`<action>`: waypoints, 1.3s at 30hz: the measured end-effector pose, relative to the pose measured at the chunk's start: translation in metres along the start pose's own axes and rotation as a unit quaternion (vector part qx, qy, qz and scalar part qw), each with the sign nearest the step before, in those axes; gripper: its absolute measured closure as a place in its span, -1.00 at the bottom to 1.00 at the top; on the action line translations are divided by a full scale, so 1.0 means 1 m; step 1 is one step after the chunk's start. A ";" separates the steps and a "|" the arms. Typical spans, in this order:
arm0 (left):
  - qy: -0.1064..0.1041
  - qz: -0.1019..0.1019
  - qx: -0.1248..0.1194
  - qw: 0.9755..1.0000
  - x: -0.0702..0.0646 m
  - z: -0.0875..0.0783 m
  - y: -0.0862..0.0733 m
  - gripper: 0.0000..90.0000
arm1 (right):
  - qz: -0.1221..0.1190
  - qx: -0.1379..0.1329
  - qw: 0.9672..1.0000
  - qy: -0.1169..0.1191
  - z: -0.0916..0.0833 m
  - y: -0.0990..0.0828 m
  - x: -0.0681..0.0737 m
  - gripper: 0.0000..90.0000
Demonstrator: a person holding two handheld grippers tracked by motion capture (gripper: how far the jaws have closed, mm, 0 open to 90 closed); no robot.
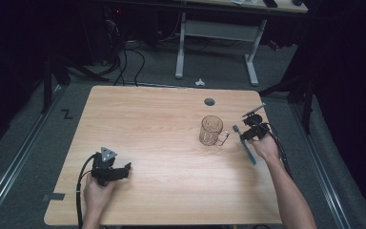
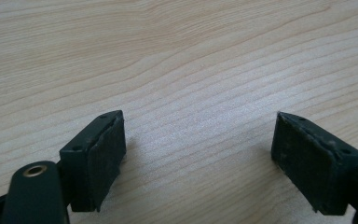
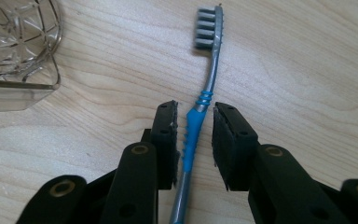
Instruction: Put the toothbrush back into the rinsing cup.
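Right gripper [image 3: 194,140] is straddling the toothbrush [image 3: 200,116], one jaw on each side of the blue grip section, with small gaps left, so nothing's clamped yet. Bristle head points straight out ahead of the jaws, and the glass mug [image 3: 16,51] sits off to their upper left. Left gripper [image 2: 198,156] is parked wide open over bare table [image 2: 177,56]. My worry: that handle is skinny and lying flat, so an uneven squeeze could roll it or skid it sideways toward the mug.

Dim lab: bare wooden table [image 1: 147,124], floor cables [image 1: 128,57], black curtains.
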State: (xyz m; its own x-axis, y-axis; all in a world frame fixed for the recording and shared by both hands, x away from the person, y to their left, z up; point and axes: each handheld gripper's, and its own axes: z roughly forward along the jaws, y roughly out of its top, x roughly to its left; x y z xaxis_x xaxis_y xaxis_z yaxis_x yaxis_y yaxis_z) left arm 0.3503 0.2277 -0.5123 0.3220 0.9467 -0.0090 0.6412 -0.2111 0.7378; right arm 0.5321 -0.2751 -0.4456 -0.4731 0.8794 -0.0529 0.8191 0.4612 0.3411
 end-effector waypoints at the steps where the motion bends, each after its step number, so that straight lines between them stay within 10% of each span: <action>1: 0.000 0.000 0.000 1.000 0.000 0.000 0.000 -0.59 | 0.003 0.004 1.000 0.000 0.001 0.000 0.000 0.57; 39: 0.000 0.001 -0.001 1.000 0.000 0.000 0.000 -0.59 | 0.032 0.035 0.999 0.011 0.021 0.005 -0.003 0.76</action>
State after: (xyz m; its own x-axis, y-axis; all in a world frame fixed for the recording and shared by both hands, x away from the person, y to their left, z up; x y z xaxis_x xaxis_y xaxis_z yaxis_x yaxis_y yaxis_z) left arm 0.3501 0.2273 -0.5124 0.3232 0.9463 -0.0086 0.6399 -0.2118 0.7387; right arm 0.5446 -0.2733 -0.4639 -0.4253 0.9050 -0.0125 0.8685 0.4120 0.2757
